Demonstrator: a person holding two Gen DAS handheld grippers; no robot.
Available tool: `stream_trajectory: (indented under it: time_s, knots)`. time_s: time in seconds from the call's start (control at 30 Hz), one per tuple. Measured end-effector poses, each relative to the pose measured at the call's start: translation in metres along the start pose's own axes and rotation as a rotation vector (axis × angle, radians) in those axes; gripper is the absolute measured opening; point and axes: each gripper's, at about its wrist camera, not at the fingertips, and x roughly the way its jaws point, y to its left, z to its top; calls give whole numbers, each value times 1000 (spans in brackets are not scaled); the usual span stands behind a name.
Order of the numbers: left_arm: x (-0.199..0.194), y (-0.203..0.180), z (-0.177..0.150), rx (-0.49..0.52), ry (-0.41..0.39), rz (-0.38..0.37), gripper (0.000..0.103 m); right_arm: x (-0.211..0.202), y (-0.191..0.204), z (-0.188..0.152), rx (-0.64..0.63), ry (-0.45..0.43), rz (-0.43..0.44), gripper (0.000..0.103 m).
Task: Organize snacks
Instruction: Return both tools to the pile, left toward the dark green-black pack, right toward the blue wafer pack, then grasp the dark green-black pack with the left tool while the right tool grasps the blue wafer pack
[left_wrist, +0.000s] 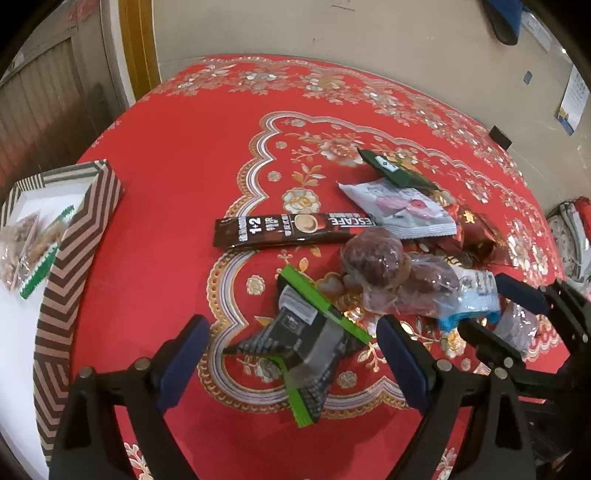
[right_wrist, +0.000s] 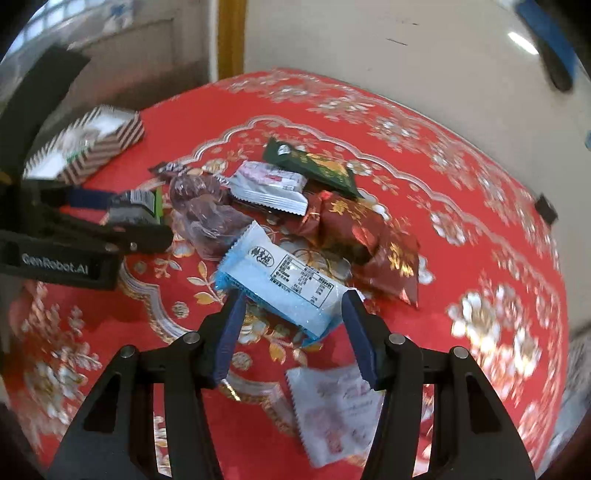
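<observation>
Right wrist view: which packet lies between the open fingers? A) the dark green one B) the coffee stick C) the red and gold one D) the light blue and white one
D: the light blue and white packet lies between the right gripper fingers, which stand apart.

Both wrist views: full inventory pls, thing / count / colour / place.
Tablecloth: 1, red with gold and white flowers, over the table.
Striped box: 1, brown and white, open, left edge; clear snack bags inside.
Coffee stick: 1, dark brown, flat, mid-table.
Black-and-green packet: 1, between the left gripper's fingers.
Clear bags of dark fruit: apparently 2, centre of the pile.
Blue-and-white packet: 1, between the right gripper's fingers.
White packets: 2, one in the pile, one near the camera.
Dark green packet: 1, far side.
Red-and-gold packets: count unclear, right of the pile.
Left gripper: open.
Right gripper: open.
</observation>
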Motion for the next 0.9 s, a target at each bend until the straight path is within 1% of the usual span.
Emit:
stream_trajectory:
  time_s: [0.1,0.17,0.27,0.3,0.33,0.37,0.4,0.5,0.6,0.67,0.7,0.73,0.77,0.8,0.9]
  knots:
    - [2,-4,0,26,5,23,93,9,4,3,-72,22,-22,54]
    - [2,-3,0,24,10,18,93,9,5,6,-113,16,-51,54]
    - [2,-2,1,22,14,14,93,4,5,11,-140,1,-26,55]
    - [2,-3,1,28,15,16,93,4,4,13,-147,2,-24,60]
    - [3,-3,1,34,18,17,93,4,3,15,-158,5,-31,68]
    - [3,-4,1,38,19,19,93,5,2,16,-168,4,-42,71]
    - [3,-4,1,42,19,20,93,6,1,17,-174,1,-45,71]
    - [3,-6,1,47,18,25,93,13,-1,21,-180,14,-14,71]
    - [4,-6,2,52,17,32,93,14,2,24,-208,-5,16,71]
    - [4,-6,2,60,10,30,93,20,4,25,-206,18,35,56]
    - [3,-5,0,64,0,27,89,22,5,25,-201,39,48,41]
    - [2,-3,-1,69,-12,32,85,19,5,26,-185,30,80,34]
    - [0,-2,-2,76,-22,44,77,17,5,25,-173,42,91,33]
    - [-2,0,-3,81,-29,46,74,15,6,23,-166,42,86,33]
    - [-7,9,-6,81,-35,-4,66,4,12,14,-127,22,108,33]
